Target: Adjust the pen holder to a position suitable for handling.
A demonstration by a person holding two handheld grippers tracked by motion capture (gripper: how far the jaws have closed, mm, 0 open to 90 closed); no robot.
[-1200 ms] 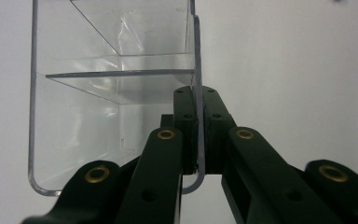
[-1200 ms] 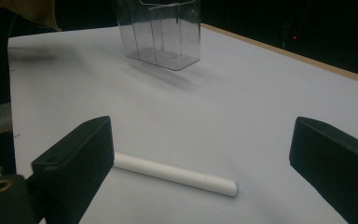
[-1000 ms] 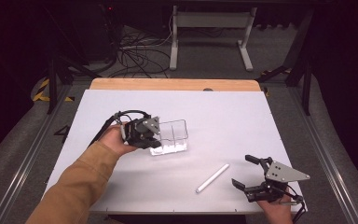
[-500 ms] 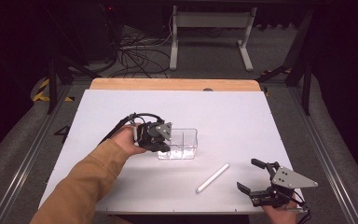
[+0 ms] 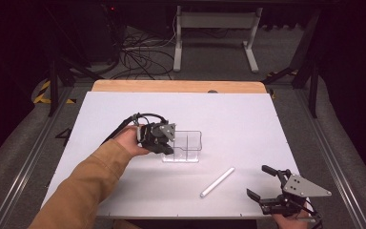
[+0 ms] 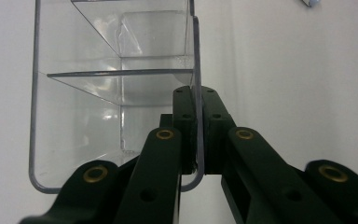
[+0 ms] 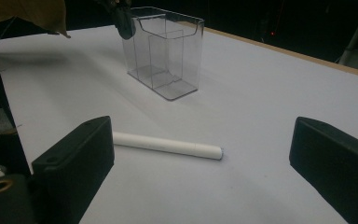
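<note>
- No brand, label or writing can be read on anything here; the white cylinder (image 5: 217, 182) is plain along its visible length, and whether it is chalk, a marker or a tube is hard to tell.
- The left tongs (image 5: 166, 141) are clamped on one wall of a clear plastic organiser box (image 5: 187, 143), which stands near the middle of the white worktop (image 5: 248, 119).
- In the left gripper view the two black jaws pinch the box's thin wall (image 6: 196, 70) between them, and inner dividers split the box into compartments.
- The box's far end is cut off by the top of that view, and its see-through walls make the compartment count hard to fix.
- The right tongs (image 5: 268, 183) stand wide open at the worktop's near right corner, holding nothing.
- The cylinder lies flat between the box and the right tongs, nearer the worktop's near edge, apart from both.
- In the right gripper view the cylinder's (image 7: 168, 145) left end is hidden behind one jaw.
- A tan sleeve (image 5: 83, 183) covers the left forearm; the right hand is mostly cut off at the high view's bottom edge.
</note>
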